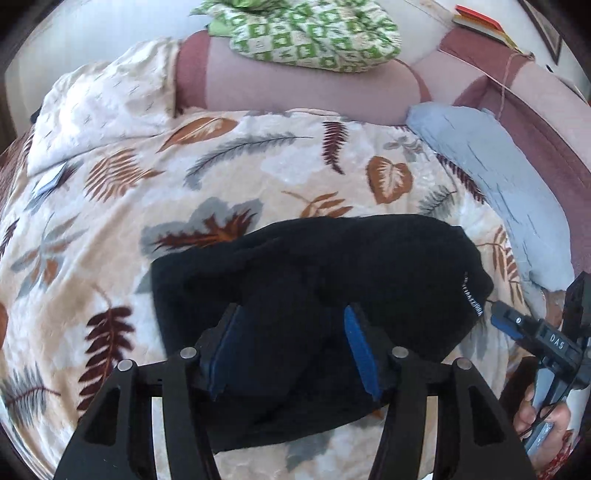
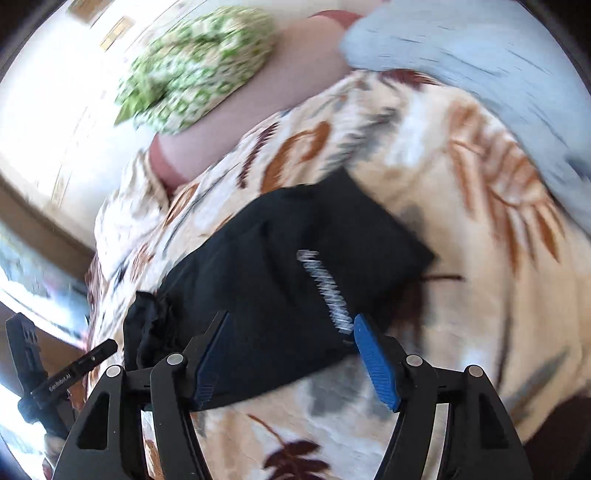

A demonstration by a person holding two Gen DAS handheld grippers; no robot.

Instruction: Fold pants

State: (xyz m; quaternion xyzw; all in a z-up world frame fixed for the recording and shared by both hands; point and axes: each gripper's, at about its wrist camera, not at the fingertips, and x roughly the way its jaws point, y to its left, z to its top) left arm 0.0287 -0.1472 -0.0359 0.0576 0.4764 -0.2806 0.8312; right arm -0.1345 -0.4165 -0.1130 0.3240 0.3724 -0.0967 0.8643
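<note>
The black pants [image 1: 314, 258] lie as a folded bundle on a leaf-patterned blanket [image 1: 166, 177], with white lettering [image 1: 472, 299] on their right edge. My left gripper [image 1: 291, 307] hovers over the near part of the bundle, its blue pads [image 1: 364, 350] standing apart with no cloth pinched. In the right wrist view, which is blurred, the pants [image 2: 277, 240] sit ahead of my right gripper [image 2: 291, 315]. It is open too, its pads on either side of the bundle's near edge. Each gripper also shows in the other's view: right gripper [image 1: 535, 332], left gripper [image 2: 74, 365].
A green-and-white patterned cloth [image 1: 306, 33] rests on the pink padded back [image 1: 314, 88] behind the blanket. A blue-grey cloth [image 1: 498, 173] lies along the right side. Books [image 1: 480, 20] sit at the far right corner. A hand [image 1: 539, 417] grips the right handle.
</note>
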